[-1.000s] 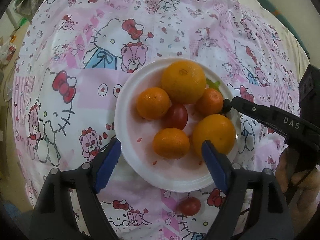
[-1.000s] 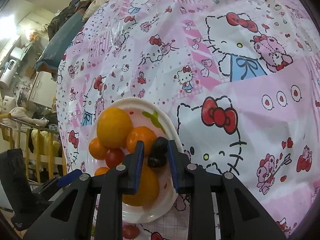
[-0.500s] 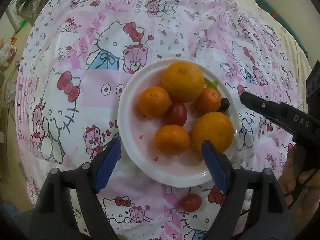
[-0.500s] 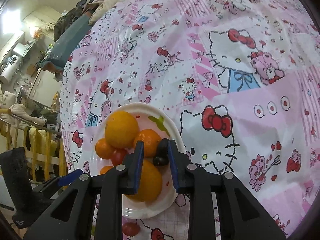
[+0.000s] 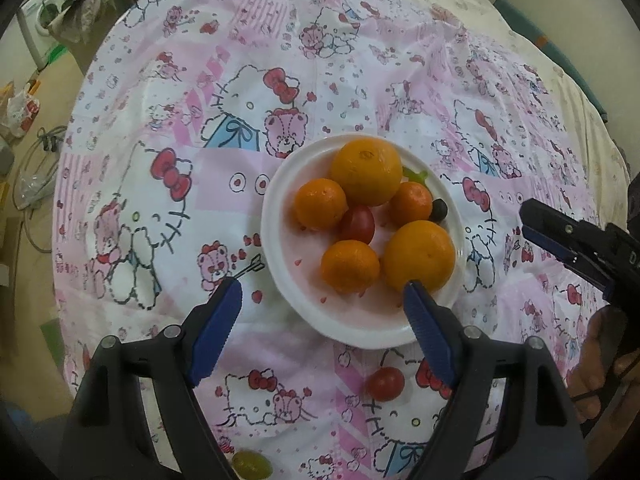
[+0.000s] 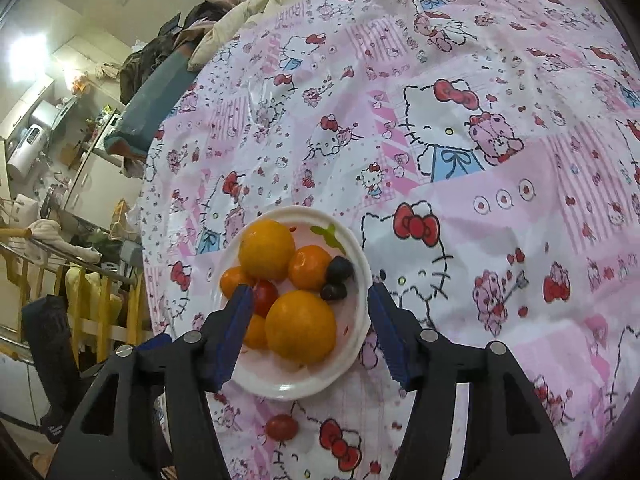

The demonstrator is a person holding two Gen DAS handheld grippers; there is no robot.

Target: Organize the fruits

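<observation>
Your left tongs (image 5: 322, 306) are spread wide and hold nothing; their blue pads sit over the near rim of the round white plate (image 5: 280, 268), touching none of the fruit. Your right tongs (image 6: 311, 330) are also wide open and empty, the pads straddling the plate (image 6: 360, 316) from above; from the left wrist view they show at the right edge (image 5: 552, 236), apart from the plate.

On the plate: two large oranges (image 5: 366, 172) (image 5: 418, 256), three small mandarins (image 5: 320, 204) (image 5: 411, 204) (image 5: 350, 266), a red cherry tomato (image 5: 358, 224) in the middle, and two dark grapes (image 6: 339, 269) (image 6: 333, 291) at the rim beside a mandarin.

A second red cherry tomato (image 5: 385, 384) lies on the pink cartoon-cat cloth covering the surface (image 5: 160, 160), just off the plate's near edge. A green grape (image 5: 252, 465) lies near the bottom edge of the left view.
</observation>
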